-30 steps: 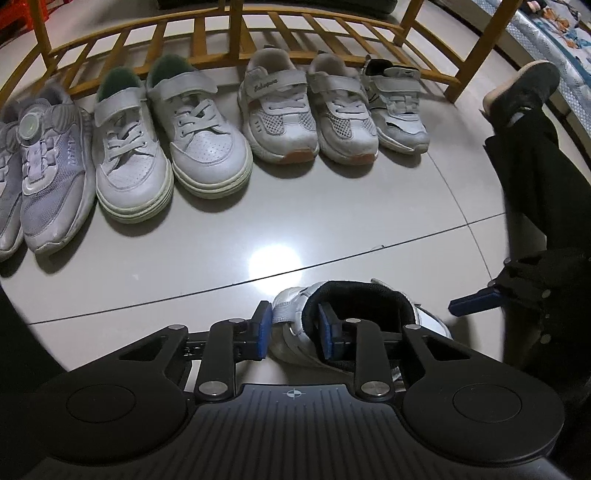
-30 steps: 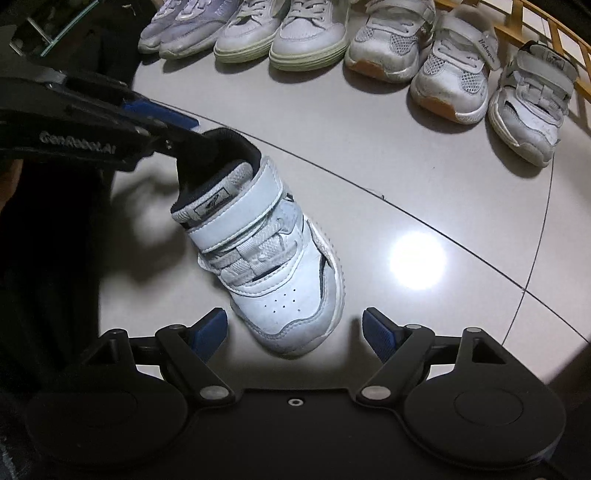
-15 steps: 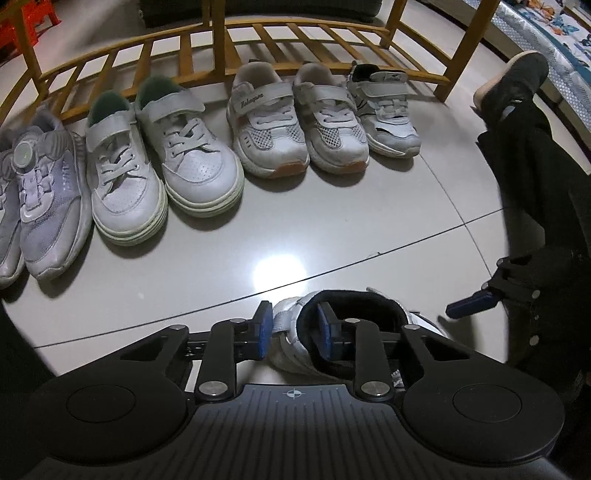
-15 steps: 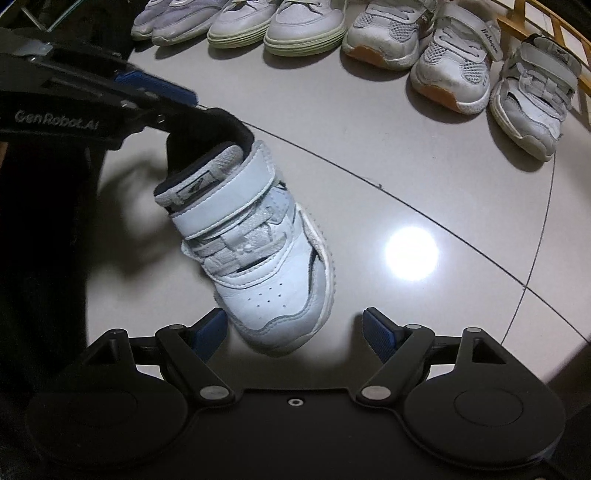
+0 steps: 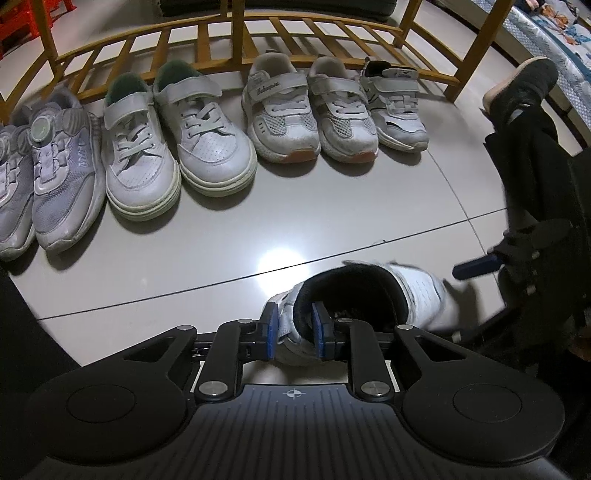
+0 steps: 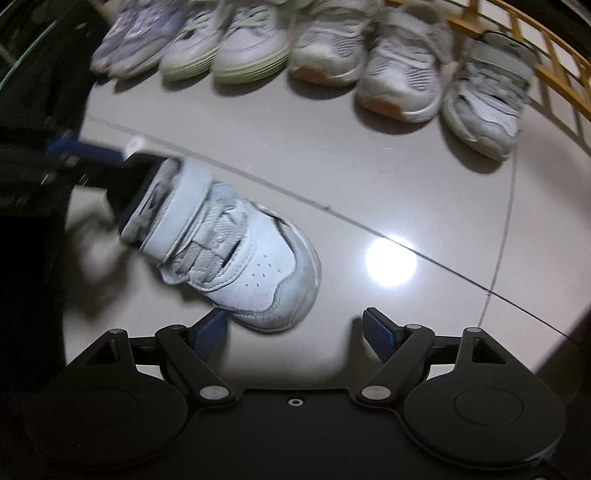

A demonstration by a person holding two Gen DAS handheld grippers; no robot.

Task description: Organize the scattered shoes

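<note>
My left gripper [image 5: 293,330] is shut on the dark padded collar of a small white strap shoe [image 5: 417,291] and holds it off the floor. The same shoe [image 6: 236,254] shows in the right wrist view, toe toward my right gripper [image 6: 295,332], which is open and empty just in front of the toe. A row of several pale shoes [image 5: 214,147] stands toe-out along a wooden rack [image 5: 207,33]. The matching single strap shoe [image 5: 397,107] is at the row's right end, also in the right wrist view [image 6: 487,99].
A person's dark trouser leg and shoe [image 5: 524,88] lie at the right of the floor. The wooden rack's leg [image 5: 469,55] stands just right of the row. Bare glossy tile [image 5: 332,206] lies between the held shoe and the row.
The held shoe has risen and swung, its toe turning to the right in the left wrist view. The row of shoes looks farther off. My right gripper stays open.
</note>
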